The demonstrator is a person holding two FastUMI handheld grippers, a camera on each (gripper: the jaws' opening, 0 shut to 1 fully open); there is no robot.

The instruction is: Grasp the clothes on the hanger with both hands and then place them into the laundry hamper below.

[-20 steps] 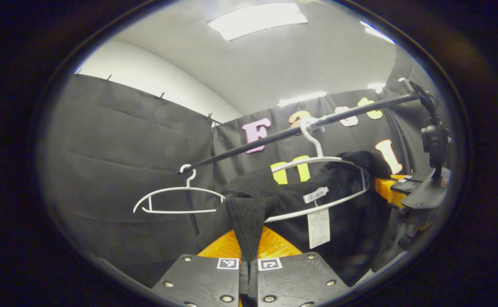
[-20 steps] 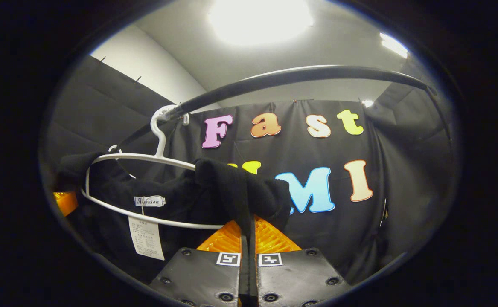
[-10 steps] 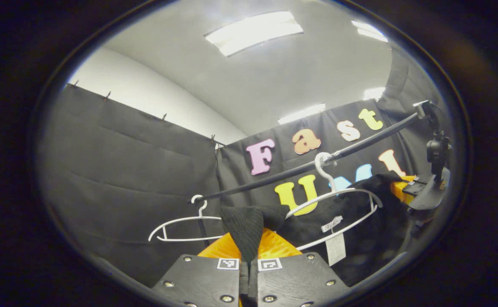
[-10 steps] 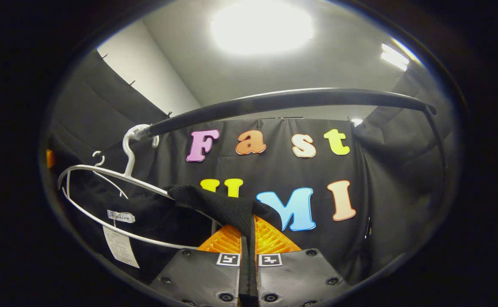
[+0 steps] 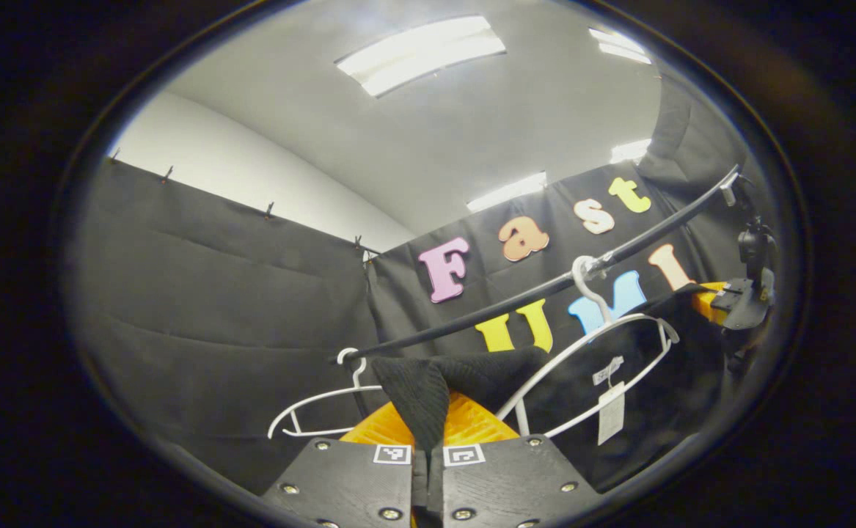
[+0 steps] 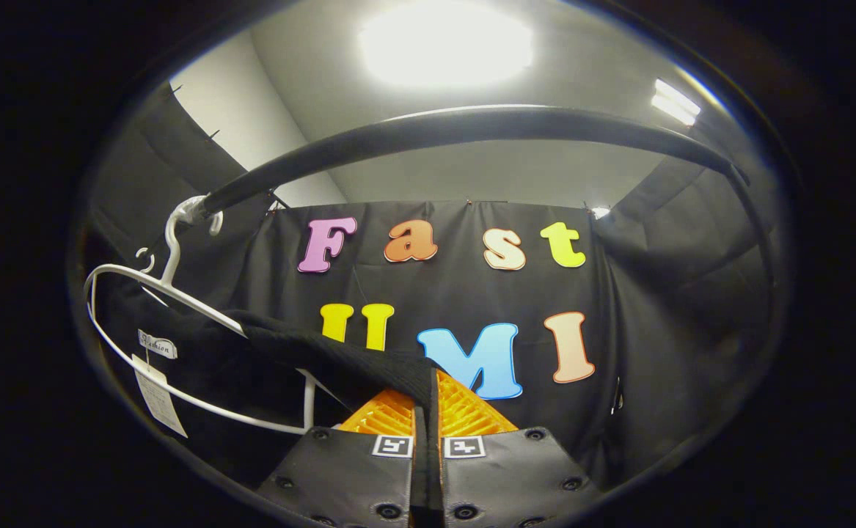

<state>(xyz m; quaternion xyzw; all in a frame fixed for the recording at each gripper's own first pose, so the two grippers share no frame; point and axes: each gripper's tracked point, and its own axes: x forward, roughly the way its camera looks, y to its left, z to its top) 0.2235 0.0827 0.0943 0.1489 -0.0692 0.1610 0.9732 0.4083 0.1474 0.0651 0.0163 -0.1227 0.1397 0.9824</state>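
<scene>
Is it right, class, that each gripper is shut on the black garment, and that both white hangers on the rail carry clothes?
Not quite. Both the left gripper and the right gripper are shut on the black garment, but only one white hanger carries it. The other white hanger on the rail hangs bare, as the left gripper view shows.

Black knit clothes [image 5: 472, 374] partly off white hanger [image 5: 596, 367]. One shoulder pinched in left gripper [image 5: 428, 440], other shoulder in right gripper [image 6: 426, 418], cloth stretched between. White tag [image 5: 609, 412] hangs from neck. Hanger tilted, hook on black rail [image 5: 545, 286]. Hamper not seen.
</scene>
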